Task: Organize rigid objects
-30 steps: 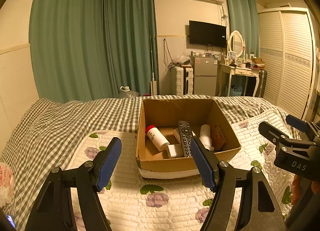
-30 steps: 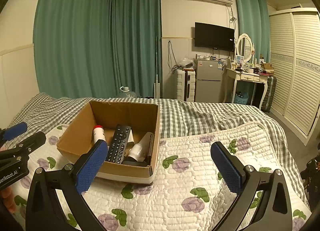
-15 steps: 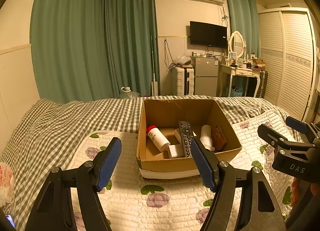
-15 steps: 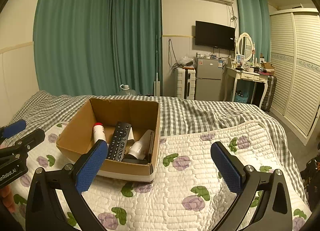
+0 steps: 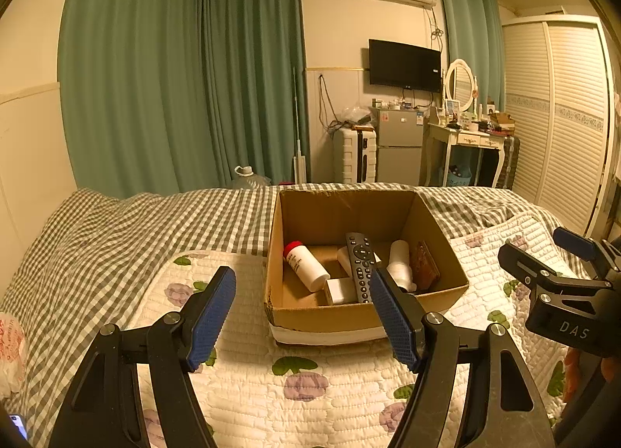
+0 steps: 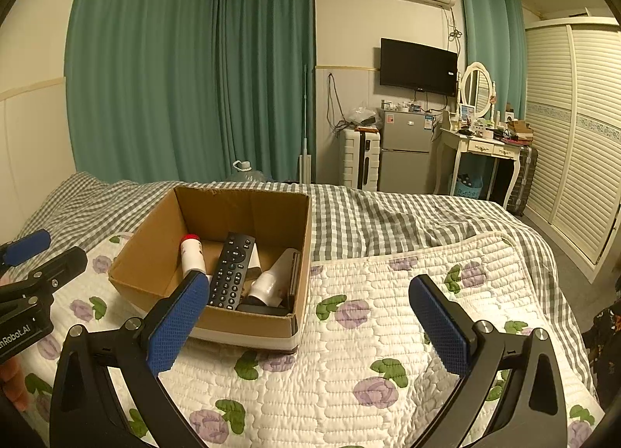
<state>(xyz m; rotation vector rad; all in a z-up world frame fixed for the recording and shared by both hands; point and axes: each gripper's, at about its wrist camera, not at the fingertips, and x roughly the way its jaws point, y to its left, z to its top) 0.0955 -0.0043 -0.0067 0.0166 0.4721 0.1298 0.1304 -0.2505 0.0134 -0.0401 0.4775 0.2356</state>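
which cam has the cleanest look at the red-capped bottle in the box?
Left wrist: the red-capped bottle lies in full view, cap to base, on the cardboard box floor. Right wrist shows only its cap and upper body; the right gripper's finger hides the rest.

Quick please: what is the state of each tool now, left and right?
Left tool: open, holding nothing.
Right tool: open, holding nothing.

Matt cardboard box [image 5: 442,254], quilted cloth bedspread [image 5: 240,389], glossy plastic remote [image 5: 361,265]
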